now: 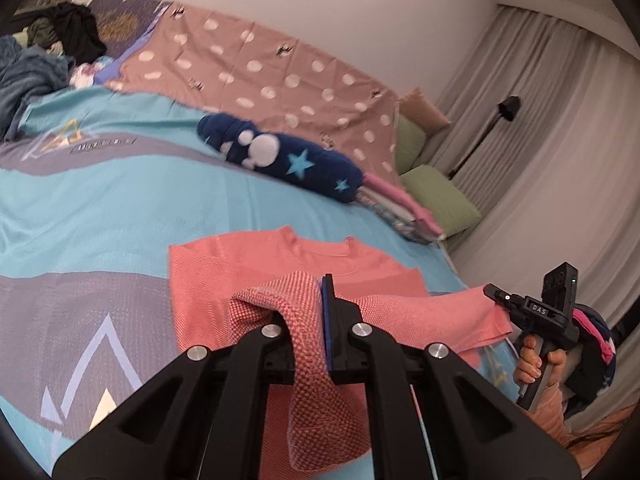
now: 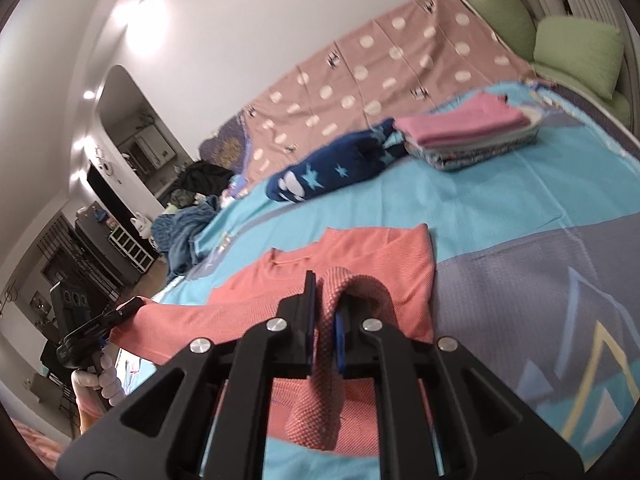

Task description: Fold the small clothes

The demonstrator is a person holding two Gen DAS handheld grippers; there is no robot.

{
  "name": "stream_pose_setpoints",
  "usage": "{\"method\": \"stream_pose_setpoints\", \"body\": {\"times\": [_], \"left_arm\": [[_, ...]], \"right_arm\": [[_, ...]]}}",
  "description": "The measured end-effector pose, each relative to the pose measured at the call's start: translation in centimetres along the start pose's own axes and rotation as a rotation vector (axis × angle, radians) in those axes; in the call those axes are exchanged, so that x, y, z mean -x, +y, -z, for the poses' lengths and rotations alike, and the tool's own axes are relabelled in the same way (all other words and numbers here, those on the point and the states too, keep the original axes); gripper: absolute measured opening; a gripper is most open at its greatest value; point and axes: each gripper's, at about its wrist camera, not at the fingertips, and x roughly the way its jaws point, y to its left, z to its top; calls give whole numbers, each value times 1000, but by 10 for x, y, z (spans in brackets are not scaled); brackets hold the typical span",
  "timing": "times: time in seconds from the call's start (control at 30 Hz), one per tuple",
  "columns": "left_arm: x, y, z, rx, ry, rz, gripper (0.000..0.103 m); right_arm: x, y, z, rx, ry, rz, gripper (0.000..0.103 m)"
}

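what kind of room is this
Most likely a bedroom: a wide bed with a patterned cover, green pillows at its head, curtains beside it, and a stack of folded clothes.

Coral top [image 1: 248,264] — matt, waffle-textured knit cloth

Coral knit top [image 1: 280,264] lies neckline away from me, flat on the bed ahead of my grippers. Its near hem is lifted and doubled over, one bunched corner in my left gripper [image 1: 308,312], the other in my right gripper [image 2: 326,312].
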Motion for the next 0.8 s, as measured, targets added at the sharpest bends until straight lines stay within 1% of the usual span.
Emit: {"method": "stream_pose_setpoints", "body": {"times": [0.1,0.13,0.17,0.2,0.23,0.27,0.33,0.4,0.57,0.7,0.73,0.77,0.8], "left_arm": [[-34,19,1,40,70,-47,6],[-44,25,3,57,97,-60,8],[-51,30,6,70,118,-74,10],[-55,34,9,79,130,-84,17],[-59,38,12,89,144,-87,21],[-60,40,15,92,149,-82,22],[-56,43,19,94,148,-76,28],[-52,46,22,107,143,-80,33],[-30,47,33,135,139,-74,33],[-19,36,41,91,138,-79,33],[-16,32,43,69,136,-85,32],[-16,30,44,56,134,-93,29],[-15,28,45,38,132,-102,18]], "right_arm": [[-33,-10,0,-13,55,52,11],[-42,-13,2,-15,72,75,12],[-51,-16,5,-16,91,99,14],[-60,-20,8,-19,114,129,18],[-66,-24,12,-21,131,145,21],[-69,-28,15,-25,144,145,22],[-68,-33,20,-38,155,137,25],[-63,-36,22,-54,159,124,26],[-41,-37,32,-74,160,110,26],[-25,-29,39,-49,157,117,25],[-23,-27,40,-41,157,118,21],[-21,-24,42,-24,157,120,14],[-20,-22,42,-13,156,126,11]]}}
